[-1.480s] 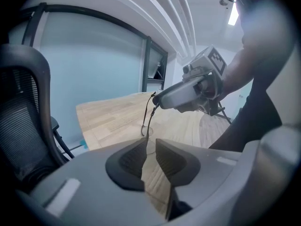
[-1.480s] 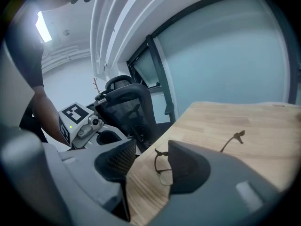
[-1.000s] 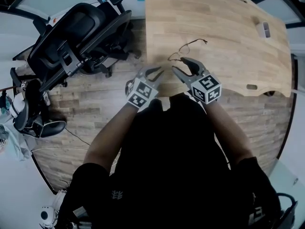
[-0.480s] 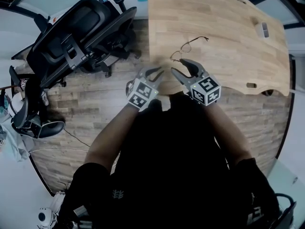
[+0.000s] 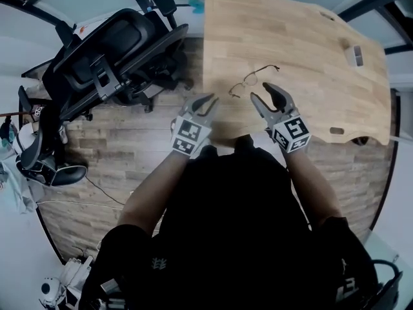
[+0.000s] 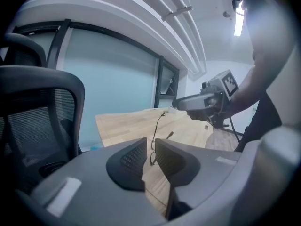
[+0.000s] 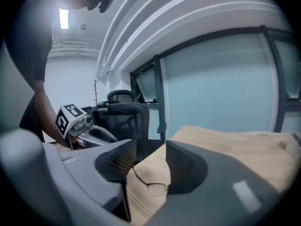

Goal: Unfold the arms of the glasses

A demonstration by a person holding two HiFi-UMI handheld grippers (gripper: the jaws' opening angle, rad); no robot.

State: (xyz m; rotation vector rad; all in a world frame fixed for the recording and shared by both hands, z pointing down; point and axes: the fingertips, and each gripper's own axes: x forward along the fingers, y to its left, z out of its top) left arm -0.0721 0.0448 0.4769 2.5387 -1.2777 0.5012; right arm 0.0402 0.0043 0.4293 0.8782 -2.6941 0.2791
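Observation:
Thin wire-framed glasses (image 5: 251, 77) lie on the wooden table (image 5: 303, 31) near its front left corner. My left gripper (image 5: 205, 102) hovers at the table's left edge, short of the glasses; its jaws have just been closing to a narrow gap with nothing between them. In the left gripper view the glasses (image 6: 154, 142) show through that gap, lying beyond it. My right gripper (image 5: 274, 95) is open and empty, just right of and nearer than the glasses. In the right gripper view the glasses (image 7: 155, 189) lie on the wood below the jaws.
A black office chair (image 5: 110, 57) stands left of the table on the wood floor. A small white item (image 5: 359, 39) sits at the table's far right. The person's dark torso fills the lower head view.
The right gripper has shifted to the right, away from the left one, and both have lifted slightly. The glasses have stayed where they lay on the table.

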